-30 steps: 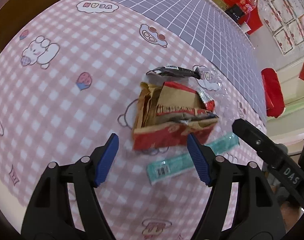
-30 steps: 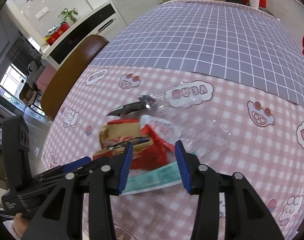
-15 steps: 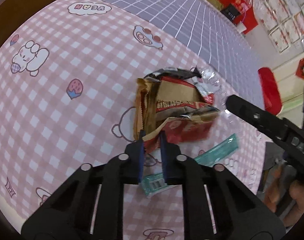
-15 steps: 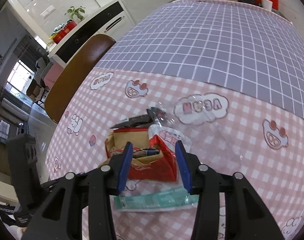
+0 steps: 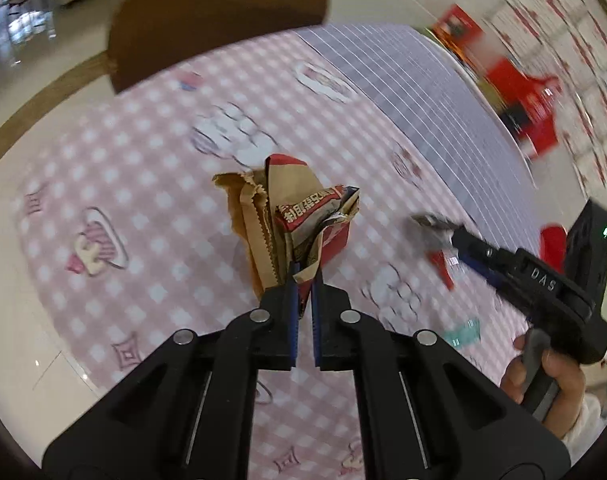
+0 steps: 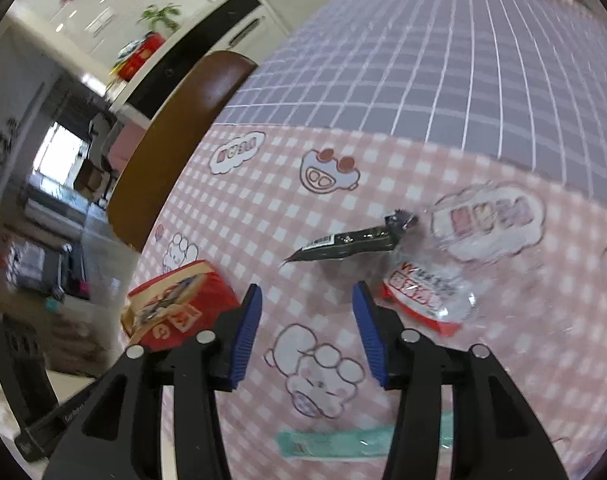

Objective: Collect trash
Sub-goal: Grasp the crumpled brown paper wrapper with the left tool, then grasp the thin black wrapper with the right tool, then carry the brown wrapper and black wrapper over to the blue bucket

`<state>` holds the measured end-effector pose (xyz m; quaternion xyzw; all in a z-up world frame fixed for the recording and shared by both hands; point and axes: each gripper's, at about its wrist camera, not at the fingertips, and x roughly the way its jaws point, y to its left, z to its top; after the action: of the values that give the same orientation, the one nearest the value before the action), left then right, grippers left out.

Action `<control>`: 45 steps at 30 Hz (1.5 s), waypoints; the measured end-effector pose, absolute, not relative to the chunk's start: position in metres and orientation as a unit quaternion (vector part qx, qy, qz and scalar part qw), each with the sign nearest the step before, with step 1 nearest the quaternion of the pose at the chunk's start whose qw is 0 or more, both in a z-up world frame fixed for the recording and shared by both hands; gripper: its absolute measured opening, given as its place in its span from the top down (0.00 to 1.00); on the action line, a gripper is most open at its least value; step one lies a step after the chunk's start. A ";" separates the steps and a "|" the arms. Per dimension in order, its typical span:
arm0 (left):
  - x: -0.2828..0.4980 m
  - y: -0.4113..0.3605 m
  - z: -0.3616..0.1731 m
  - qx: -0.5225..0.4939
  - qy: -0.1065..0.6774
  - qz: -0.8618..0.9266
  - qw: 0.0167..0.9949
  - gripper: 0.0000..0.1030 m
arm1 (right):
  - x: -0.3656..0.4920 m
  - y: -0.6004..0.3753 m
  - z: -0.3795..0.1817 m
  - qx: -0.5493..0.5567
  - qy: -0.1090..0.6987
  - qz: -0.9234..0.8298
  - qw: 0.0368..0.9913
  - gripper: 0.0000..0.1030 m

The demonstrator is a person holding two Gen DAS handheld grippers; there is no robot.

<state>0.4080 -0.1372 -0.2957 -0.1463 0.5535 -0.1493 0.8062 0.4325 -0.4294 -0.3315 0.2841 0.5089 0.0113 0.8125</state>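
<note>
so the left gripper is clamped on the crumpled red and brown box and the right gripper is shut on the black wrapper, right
Not quite. The left gripper is clamped on the crumpled red and brown box, but the right gripper holds nothing. The right wrist view shows its jaws apart over the pink checked cloth, which is bare between them, and the black wrapper lies on the cloth beyond the fingertips, untouched.

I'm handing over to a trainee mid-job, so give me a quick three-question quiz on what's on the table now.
1. True or false: the left hand-held gripper is shut on the red carton.
2. Which piece lies just ahead of the open right hand-held gripper: A black wrapper, B teal strip?
3. Fill in: the tablecloth near the trash is pink and ____.

Key: 1 true; 2 A; 3 white checked.
</note>
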 end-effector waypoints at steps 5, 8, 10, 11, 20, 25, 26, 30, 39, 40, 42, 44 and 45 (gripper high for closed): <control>0.421 -0.135 -0.291 -0.142 0.535 -0.108 0.826 0.95 | 0.446 -0.434 -0.341 0.335 0.498 -0.025 0.799 0.45; 0.428 -0.138 -0.291 -0.142 0.531 -0.103 0.829 0.95 | 0.454 -0.439 -0.348 0.366 0.488 -0.055 0.790 0.44; 0.431 -0.141 -0.291 -0.144 0.531 -0.106 0.828 0.95 | 0.458 -0.442 -0.353 0.375 0.485 -0.068 0.787 0.44; 0.431 -0.143 -0.291 -0.143 0.530 -0.106 0.829 0.95 | 0.458 -0.443 -0.355 0.377 0.485 -0.070 0.786 0.44; 0.426 -0.142 -0.283 -0.169 0.522 -0.126 0.826 0.95 | 0.458 -0.438 -0.358 0.360 0.495 -0.044 0.789 0.88; 0.413 -0.121 -0.274 -0.191 0.513 -0.126 0.827 0.96 | 0.447 -0.413 -0.340 0.338 0.493 -0.010 0.801 0.95; 0.410 -0.115 -0.271 -0.196 0.510 -0.126 0.828 0.96 | 0.446 -0.407 -0.337 0.335 0.493 -0.005 0.803 0.95; 0.393 -0.088 -0.262 -0.210 0.501 -0.120 0.831 0.97 | 0.437 -0.373 -0.324 0.318 0.497 0.032 0.807 0.95; 0.350 -0.027 -0.248 -0.231 0.486 -0.099 0.837 0.99 | 0.410 -0.285 -0.299 0.274 0.499 0.111 0.815 0.96; 0.345 -0.021 -0.247 -0.235 0.485 -0.100 0.836 0.99 | 0.408 -0.278 -0.296 0.269 0.499 0.117 0.816 0.96; 0.337 -0.011 -0.244 -0.241 0.483 -0.099 0.836 0.99 | 0.404 -0.259 -0.289 0.252 0.496 0.134 0.820 0.96; 0.331 -0.003 -0.240 -0.243 0.476 -0.096 0.840 1.00 | 0.400 -0.244 -0.284 0.243 0.495 0.148 0.821 0.96; 0.328 0.001 -0.238 -0.244 0.474 -0.096 0.841 1.00 | 0.398 -0.236 -0.281 0.238 0.495 0.155 0.821 0.96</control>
<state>0.3285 0.0010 -0.2382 -0.2440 0.4738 -0.0955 0.8407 0.3980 -0.2363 -0.2811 0.2375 0.4946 0.1553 0.8215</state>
